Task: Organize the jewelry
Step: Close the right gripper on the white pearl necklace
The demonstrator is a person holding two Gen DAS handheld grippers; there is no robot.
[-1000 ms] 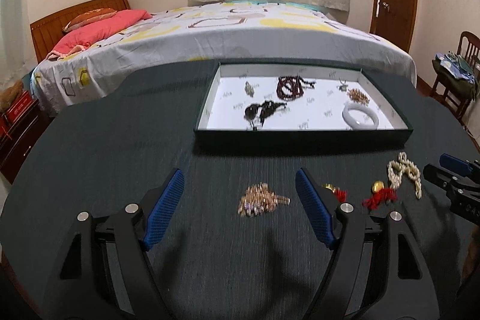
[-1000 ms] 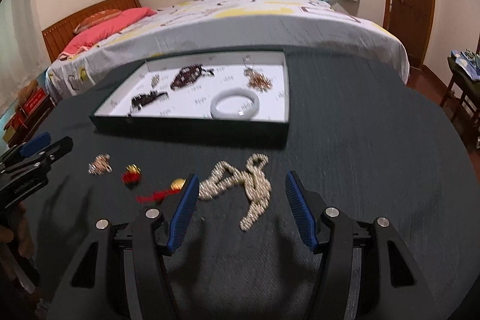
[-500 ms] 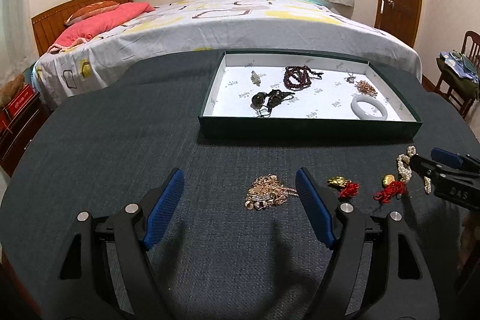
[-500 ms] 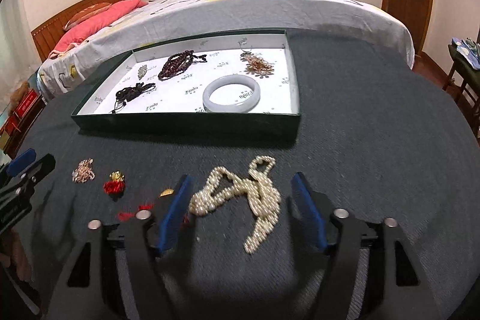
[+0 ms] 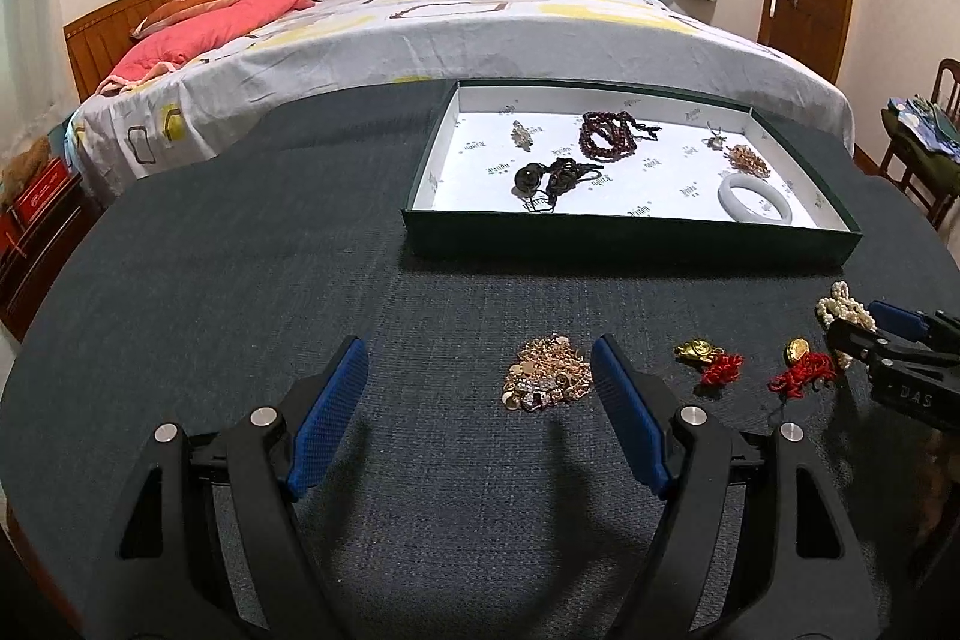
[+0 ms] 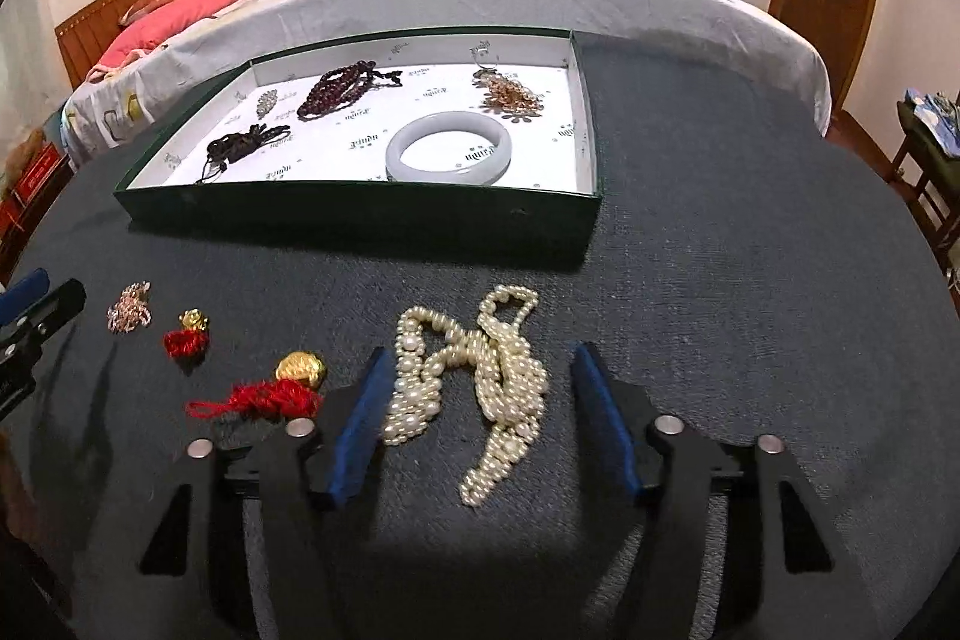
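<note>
A bedroom, with a dark cloth-covered round table (image 6: pixel 750 232) set before a quilted bed (image 5: pixel 480 34), holds the work. On the cloth, the pearl necklace (image 6: pixel 474 376) lies in a loose heap between the blue pads of the right gripper (image 6: pixel 474 418), whose jaws are closing around it; the left pad sits right against the strands, though a firm pinch is not yet evident. From the pearls, at about nine o'clock, lie a gold charm on a red tassel (image 6: pixel 282 388), a smaller red-tasselled charm (image 6: pixel 189 334) and a gold chain cluster (image 6: pixel 129 313). At twelve o'clock stands the green tray (image 6: pixel 360 214) with its white printed lining, already holding a pale jade bangle (image 6: pixel 447 148), dark red beads (image 6: pixel 342 88), a black cord piece (image 6: pixel 246 142) and a gold brooch (image 6: pixel 510 97). The left gripper (image 5: pixel 480 400) hangs with jaws apart and empty, the chain cluster close by its right pad. The step in hand seems to be grasping the pearls; next likely comes a full pinch gathering most strands, then a lift high enough to clear the tray wall, since trailing loops could snag.
</note>
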